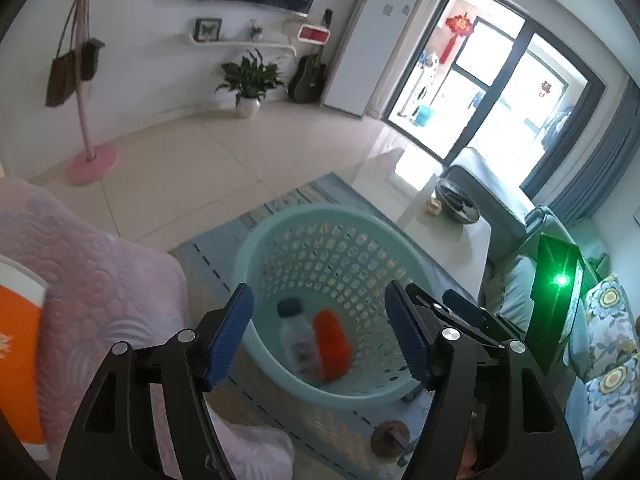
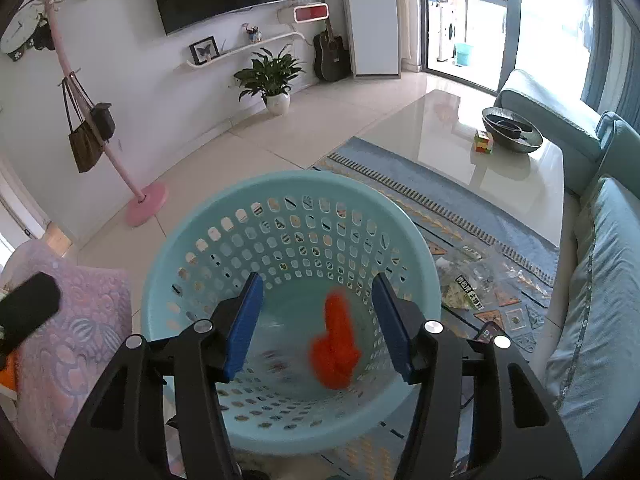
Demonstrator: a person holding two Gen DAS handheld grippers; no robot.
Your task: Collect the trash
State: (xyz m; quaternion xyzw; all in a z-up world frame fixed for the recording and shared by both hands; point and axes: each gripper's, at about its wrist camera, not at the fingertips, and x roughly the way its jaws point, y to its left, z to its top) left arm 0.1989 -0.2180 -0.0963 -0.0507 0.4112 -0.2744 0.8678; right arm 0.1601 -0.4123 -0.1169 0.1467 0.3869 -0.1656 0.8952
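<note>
Both grippers over the basket, pointing down into it. Left gripper: fingers apart, nothing between the pads. Right gripper: fingers apart too, pads not pressing on anything. The trash is inside the basket: clear bottle with a dark cap lying on the bottom, orange item touching it on its right side in the left wrist view. In the right wrist view only the orange item is clear, motion-blurred, can't tell if it's resting or mid-air; bottle not made out there. Basket is pale teal, perforated wall, standing upright on the blue patterned rug. More trash outside: crumpled clear plastic wrappers on the rug, just right of the basket, near the sofa. Glossy white counter beyond the rug carries a dark bowl and a colour cube just beside it. Pink quilted cover left of the basket.
</note>
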